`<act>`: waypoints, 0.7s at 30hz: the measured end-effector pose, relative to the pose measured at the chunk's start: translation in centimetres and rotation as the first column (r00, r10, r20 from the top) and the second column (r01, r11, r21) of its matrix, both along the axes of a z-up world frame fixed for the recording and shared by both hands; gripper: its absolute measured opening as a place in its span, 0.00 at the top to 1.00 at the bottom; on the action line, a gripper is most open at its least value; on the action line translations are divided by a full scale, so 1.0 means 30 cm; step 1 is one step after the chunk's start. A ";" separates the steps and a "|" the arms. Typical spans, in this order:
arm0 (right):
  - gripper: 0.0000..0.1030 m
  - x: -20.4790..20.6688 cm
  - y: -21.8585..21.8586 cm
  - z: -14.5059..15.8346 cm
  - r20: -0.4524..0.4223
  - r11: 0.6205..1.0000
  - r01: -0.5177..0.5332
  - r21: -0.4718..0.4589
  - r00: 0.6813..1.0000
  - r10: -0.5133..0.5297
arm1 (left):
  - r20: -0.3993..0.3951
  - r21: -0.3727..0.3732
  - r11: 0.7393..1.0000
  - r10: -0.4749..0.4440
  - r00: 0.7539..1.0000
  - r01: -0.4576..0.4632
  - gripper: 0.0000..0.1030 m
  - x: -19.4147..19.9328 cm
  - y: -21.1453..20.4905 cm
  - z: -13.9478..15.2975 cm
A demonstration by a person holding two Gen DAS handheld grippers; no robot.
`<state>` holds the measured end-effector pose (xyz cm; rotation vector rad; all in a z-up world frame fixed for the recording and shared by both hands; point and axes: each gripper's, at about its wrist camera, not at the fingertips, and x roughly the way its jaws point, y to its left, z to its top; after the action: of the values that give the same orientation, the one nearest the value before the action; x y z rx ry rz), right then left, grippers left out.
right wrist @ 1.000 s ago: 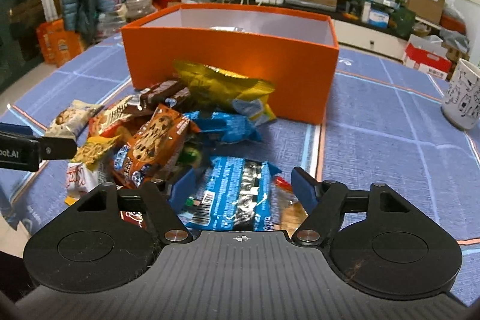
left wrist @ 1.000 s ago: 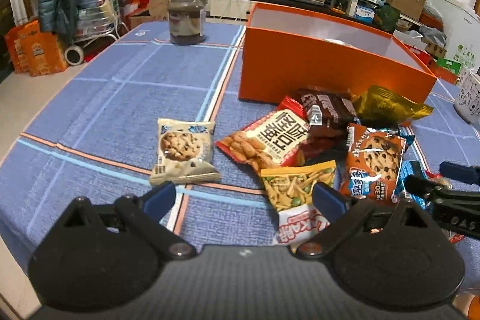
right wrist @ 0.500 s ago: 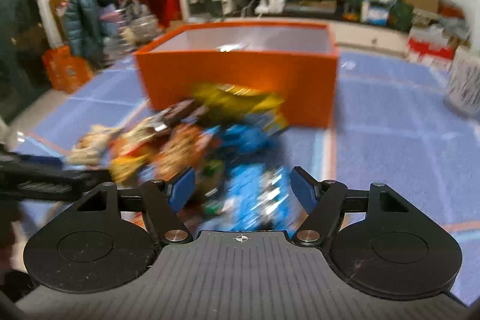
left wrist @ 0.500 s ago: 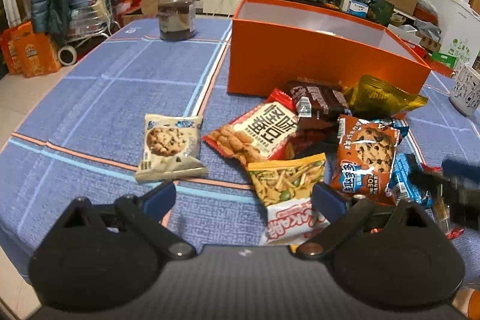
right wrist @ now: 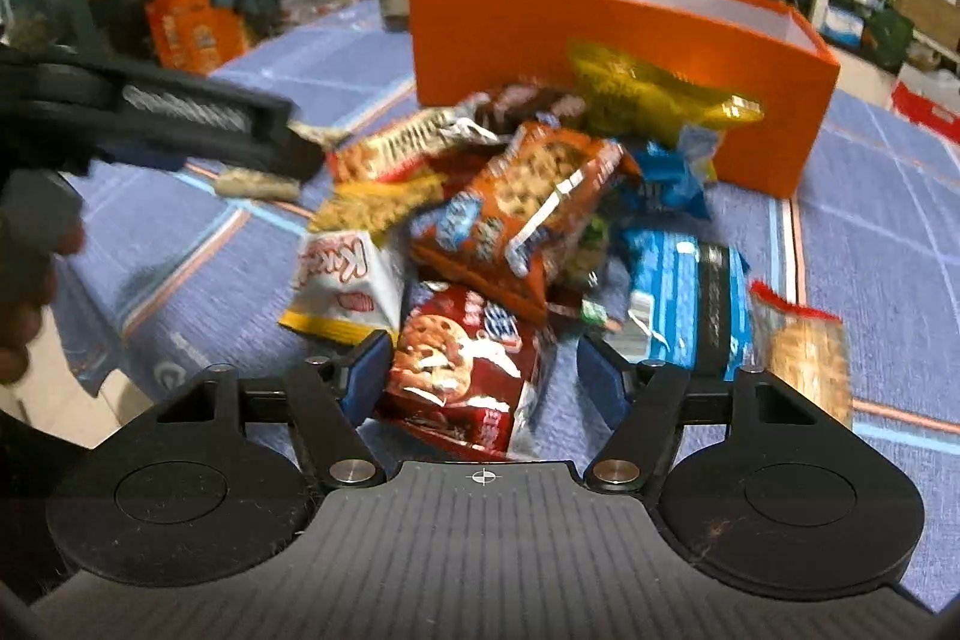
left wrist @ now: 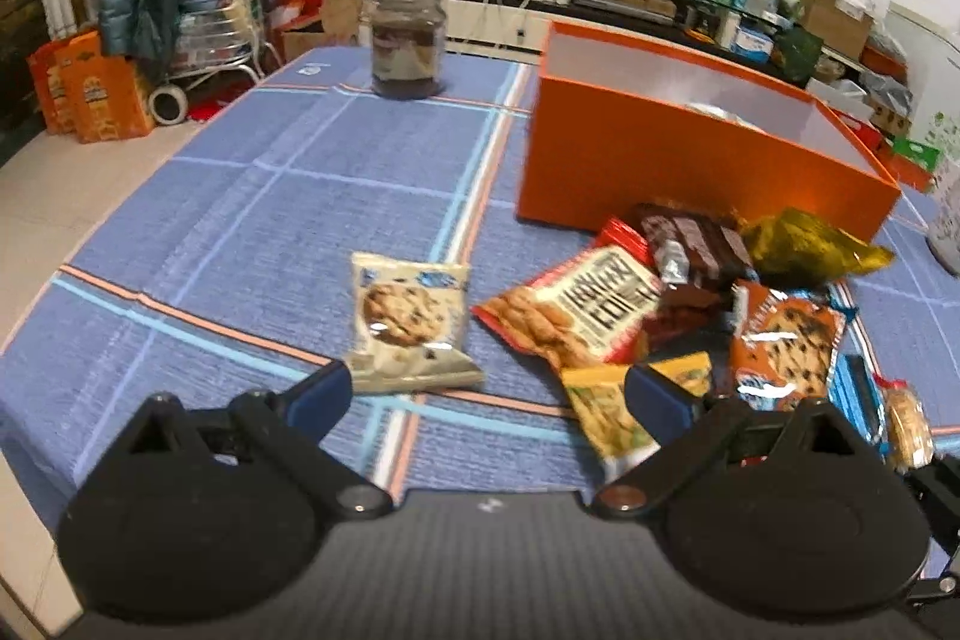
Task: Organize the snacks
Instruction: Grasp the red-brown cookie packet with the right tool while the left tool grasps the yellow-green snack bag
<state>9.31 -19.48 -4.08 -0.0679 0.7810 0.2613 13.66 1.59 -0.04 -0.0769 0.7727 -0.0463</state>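
A pile of snack packets lies on the blue checked tablecloth in front of an open orange box [left wrist: 690, 172], which also shows in the right wrist view [right wrist: 600, 34]. My left gripper [left wrist: 489, 394] is open and empty, just short of a white cookie packet [left wrist: 408, 322] and a yellow snack bag [left wrist: 606, 412]. My right gripper [right wrist: 483, 370] is open, with a dark red cookie packet [right wrist: 462, 370] lying between its fingers. Beyond it lie an orange cookie packet [right wrist: 522, 214] and a blue packet [right wrist: 684, 298]. The left gripper [right wrist: 180, 118] shows at the left of the right wrist view.
A dark glass jar [left wrist: 408, 40] stands at the far side of the table. A gold bag [left wrist: 804, 250] leans by the box. A white mug [left wrist: 948, 214] sits at the right edge. The table's near left edge drops to the floor [left wrist: 36, 196].
My right gripper has moved left and closer over the pile; the dark red cookie packet now lies between its fingers. My left gripper has shifted left toward the white cookie packet.
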 end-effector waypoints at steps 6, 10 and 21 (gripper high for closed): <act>0.61 0.018 -0.027 -0.003 -0.026 0.999 0.025 0.025 0.999 -0.024 | -0.033 -0.012 1.000 -0.027 0.999 0.026 0.06 -0.009 -0.021 -0.021; 0.58 0.029 -0.021 -0.017 -0.036 1.000 0.015 0.016 0.999 -0.014 | -0.032 -0.045 0.998 -0.040 0.999 0.039 0.06 -0.022 -0.034 -0.025; 0.54 0.038 -0.005 -0.020 -0.039 1.000 -0.007 -0.015 0.999 0.006 | -0.119 -0.166 0.985 0.024 0.993 -0.044 0.06 -0.030 -0.055 -0.050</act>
<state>10.44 -19.64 -4.68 -0.0803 0.8215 0.2634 12.75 -0.06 -1.54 -0.2553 0.8833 -0.0754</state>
